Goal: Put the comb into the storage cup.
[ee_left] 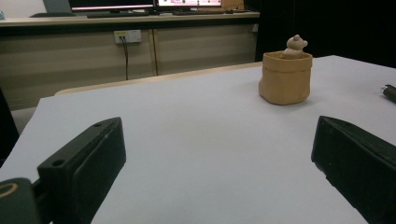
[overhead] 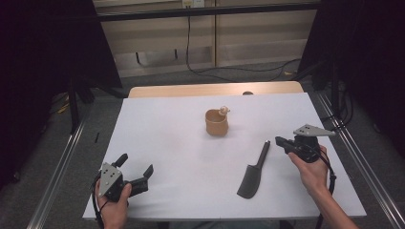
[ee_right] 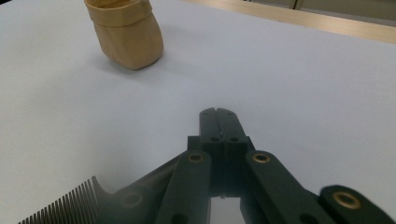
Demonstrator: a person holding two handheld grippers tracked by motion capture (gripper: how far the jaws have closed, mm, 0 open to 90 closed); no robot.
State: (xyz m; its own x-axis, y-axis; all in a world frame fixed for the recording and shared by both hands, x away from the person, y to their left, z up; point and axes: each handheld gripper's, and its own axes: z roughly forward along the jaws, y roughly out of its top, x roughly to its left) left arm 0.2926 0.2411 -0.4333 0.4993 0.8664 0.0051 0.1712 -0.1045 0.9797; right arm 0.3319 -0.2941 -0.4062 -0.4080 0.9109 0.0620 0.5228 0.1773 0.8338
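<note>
A tan pot (overhead: 217,122) (ee_left: 285,77) (ee_right: 126,32) stands near the middle of the white tabletop (overhead: 167,129). A small bear figure (overhead: 223,110) (ee_left: 295,46) peeks over its rim. To the right of centre lies a black comb (overhead: 253,171) (ee_right: 65,207), its handle pointing away from me. My right gripper (overhead: 278,140) (ee_right: 217,112) hovers just right of the comb's handle, jaws shut together with nothing between them. My left gripper (overhead: 136,164) (ee_left: 217,140) rests at the front left corner, jaws wide open and empty, facing the pot.
A wooden table edge (overhead: 215,89) shows beyond the white surface. Metal rails (overhead: 57,167) run along both sides, and cables (overhead: 224,69) lie on the floor behind. Dark curtains (overhead: 43,43) flank the table.
</note>
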